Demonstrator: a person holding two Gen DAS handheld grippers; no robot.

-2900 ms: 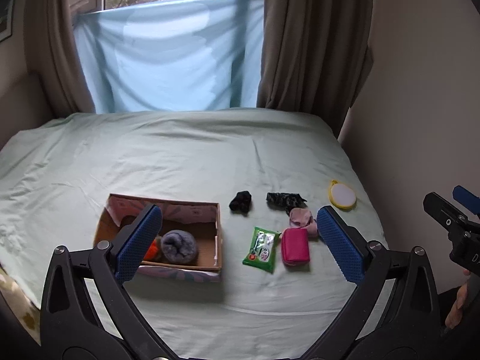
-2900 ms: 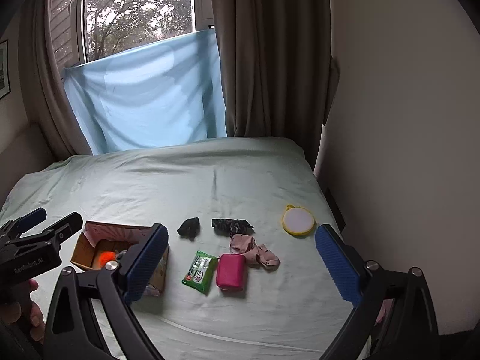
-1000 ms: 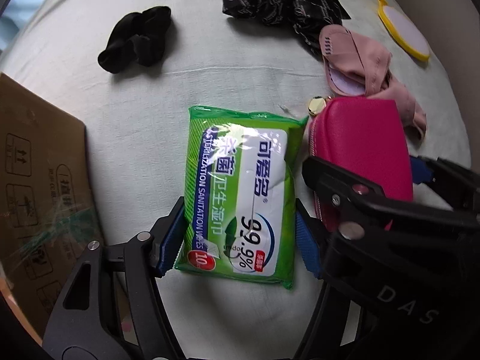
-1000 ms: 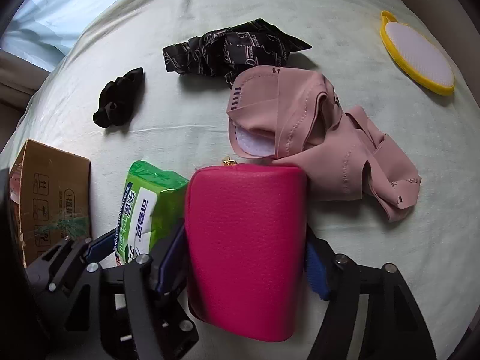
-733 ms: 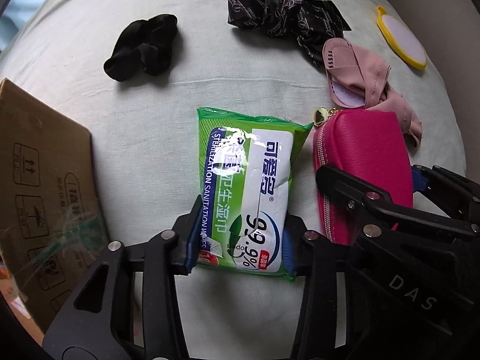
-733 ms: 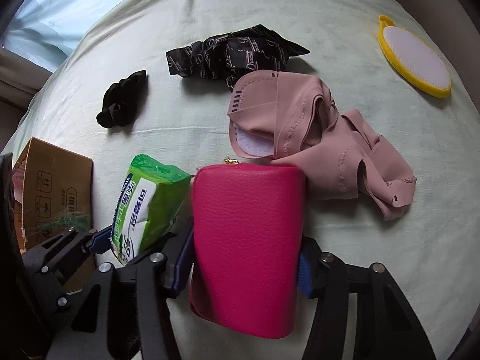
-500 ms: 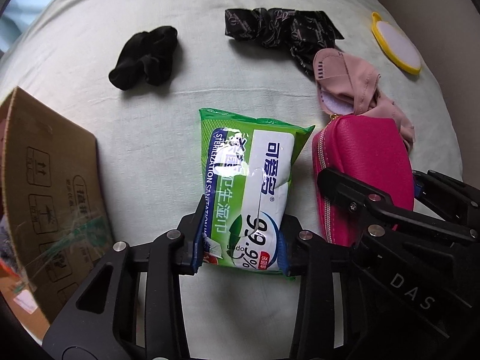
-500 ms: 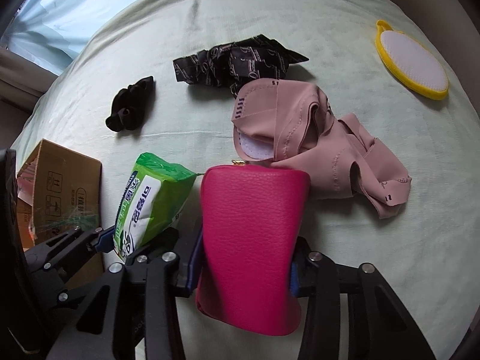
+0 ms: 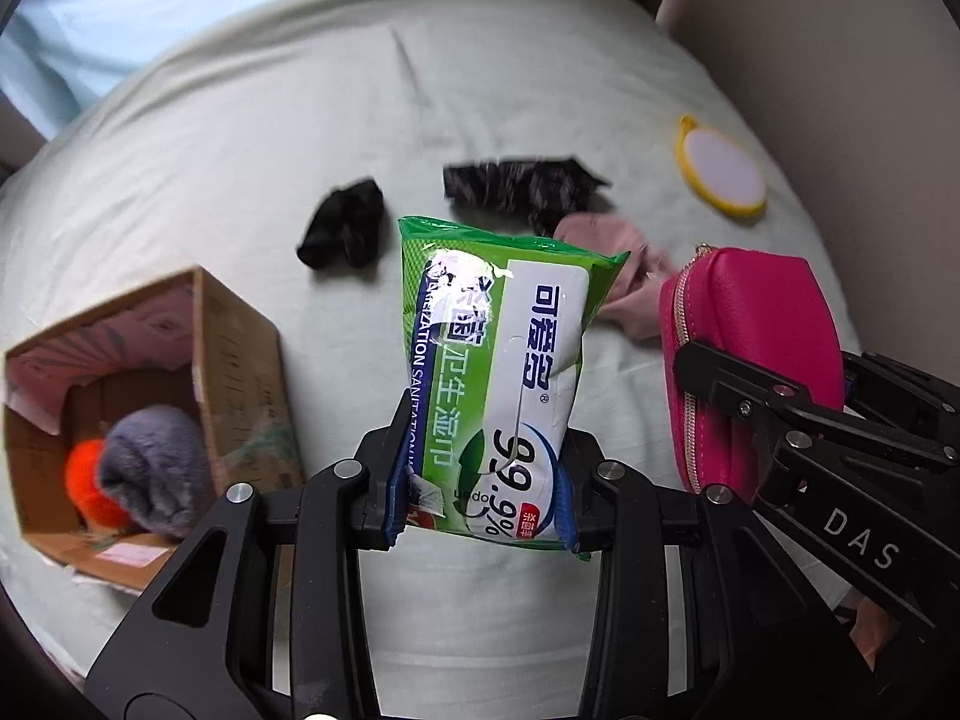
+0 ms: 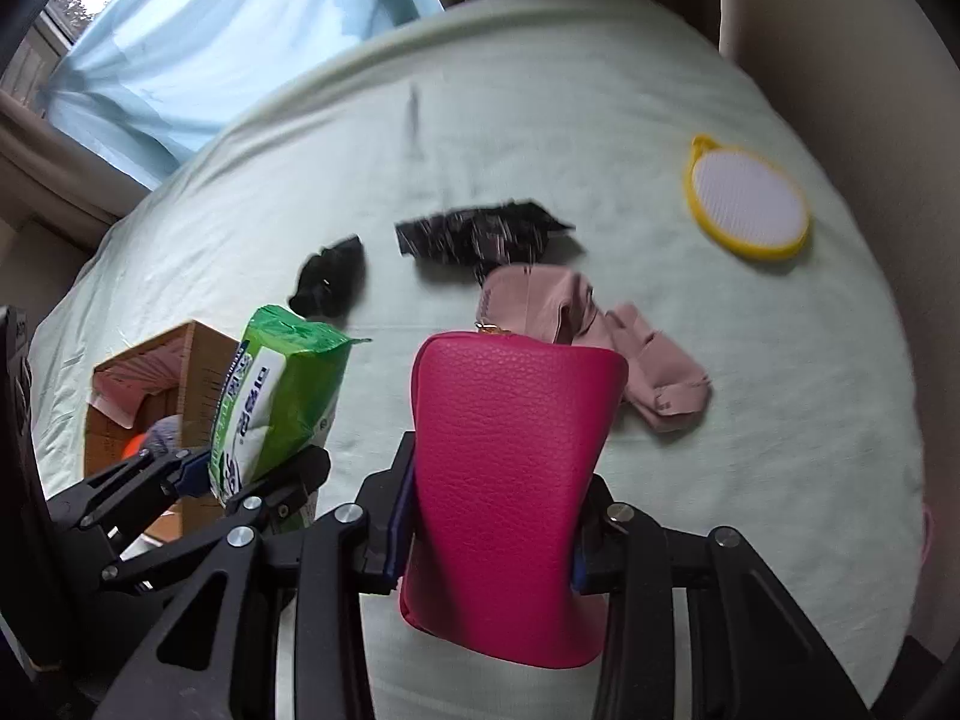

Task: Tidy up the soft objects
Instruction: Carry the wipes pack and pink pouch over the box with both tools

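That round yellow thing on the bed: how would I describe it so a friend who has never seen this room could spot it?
Start at the pale green bed and look to its far right side, near the wall. There, apart from the pink cloth and the black patterned cloth, lies the round yellow thing. It is the only flat disc there: a bright yellow rim with a small loop, around a pale centre.

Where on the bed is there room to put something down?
The bed sheet is bare behind the black scrunchie and patterned black cloth, up to the curtain. Another bare patch lies below the yellow mirror, right of the pink cloth. It is crowded around those cloths and beside the cardboard box.
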